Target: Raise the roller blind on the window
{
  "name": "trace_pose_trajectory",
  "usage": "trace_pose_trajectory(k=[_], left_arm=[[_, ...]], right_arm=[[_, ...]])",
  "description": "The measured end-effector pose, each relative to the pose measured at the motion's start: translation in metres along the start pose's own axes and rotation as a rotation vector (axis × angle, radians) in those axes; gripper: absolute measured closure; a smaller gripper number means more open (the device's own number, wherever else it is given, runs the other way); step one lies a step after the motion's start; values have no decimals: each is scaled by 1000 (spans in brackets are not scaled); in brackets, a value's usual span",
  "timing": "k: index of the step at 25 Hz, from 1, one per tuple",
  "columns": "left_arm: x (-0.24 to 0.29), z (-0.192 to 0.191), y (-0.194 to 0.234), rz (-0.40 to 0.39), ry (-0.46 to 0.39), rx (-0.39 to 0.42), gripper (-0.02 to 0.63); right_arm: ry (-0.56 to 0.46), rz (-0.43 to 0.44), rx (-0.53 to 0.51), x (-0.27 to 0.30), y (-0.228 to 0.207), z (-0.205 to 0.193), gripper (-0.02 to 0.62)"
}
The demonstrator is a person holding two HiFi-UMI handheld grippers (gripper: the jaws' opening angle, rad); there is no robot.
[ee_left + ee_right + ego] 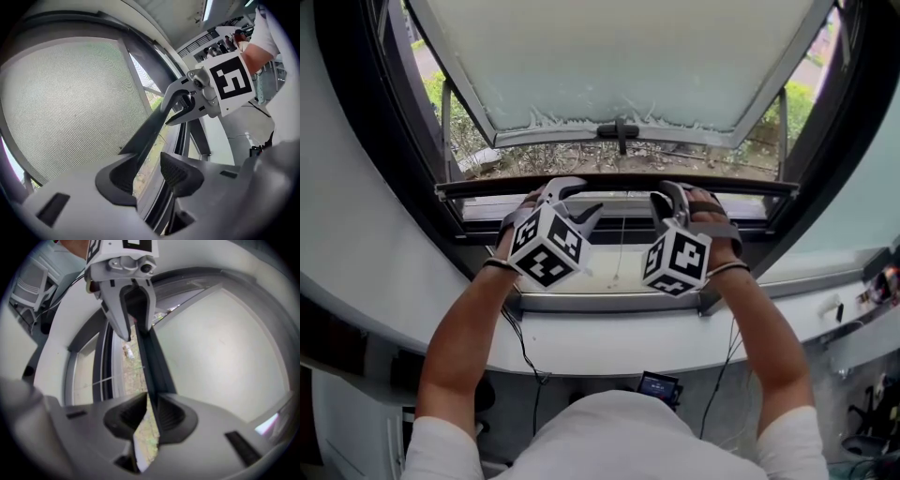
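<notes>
- The left gripper (147,176) stands wide. The dark, straight, matte rail of the roller blind (150,122) lies against one ribbed black pad only, seemingly as a prop rather than a clamp.
- The right gripper (149,414) is narrowed onto the same rail, probably the true hold.
- The rail sits low in the window, just above the curved white sill (609,342), with the grippers set apart, likely to keep it level.
- A fine grey mesh panel (70,103) lies beyond.

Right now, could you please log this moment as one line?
left gripper: open round blind bar | right gripper: round bar, grip unclear
</notes>
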State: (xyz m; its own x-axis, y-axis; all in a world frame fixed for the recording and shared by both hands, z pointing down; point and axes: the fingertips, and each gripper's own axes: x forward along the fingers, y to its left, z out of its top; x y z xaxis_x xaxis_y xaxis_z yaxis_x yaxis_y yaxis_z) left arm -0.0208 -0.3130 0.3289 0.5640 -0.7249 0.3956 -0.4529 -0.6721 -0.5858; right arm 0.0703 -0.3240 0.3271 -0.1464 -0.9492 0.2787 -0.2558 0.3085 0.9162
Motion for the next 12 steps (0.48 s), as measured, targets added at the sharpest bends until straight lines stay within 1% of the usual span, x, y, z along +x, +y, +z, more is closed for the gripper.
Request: trace_pose_trajectory(k=[8,12], left_arm=[[-7,12,11,8,-23,-6,446],[-10,18,17,24,-31,-5,447]], right_arm=[[-16,-28,13,-4,-15,5,515],[-24,-47,12,-7,-24,8,515]])
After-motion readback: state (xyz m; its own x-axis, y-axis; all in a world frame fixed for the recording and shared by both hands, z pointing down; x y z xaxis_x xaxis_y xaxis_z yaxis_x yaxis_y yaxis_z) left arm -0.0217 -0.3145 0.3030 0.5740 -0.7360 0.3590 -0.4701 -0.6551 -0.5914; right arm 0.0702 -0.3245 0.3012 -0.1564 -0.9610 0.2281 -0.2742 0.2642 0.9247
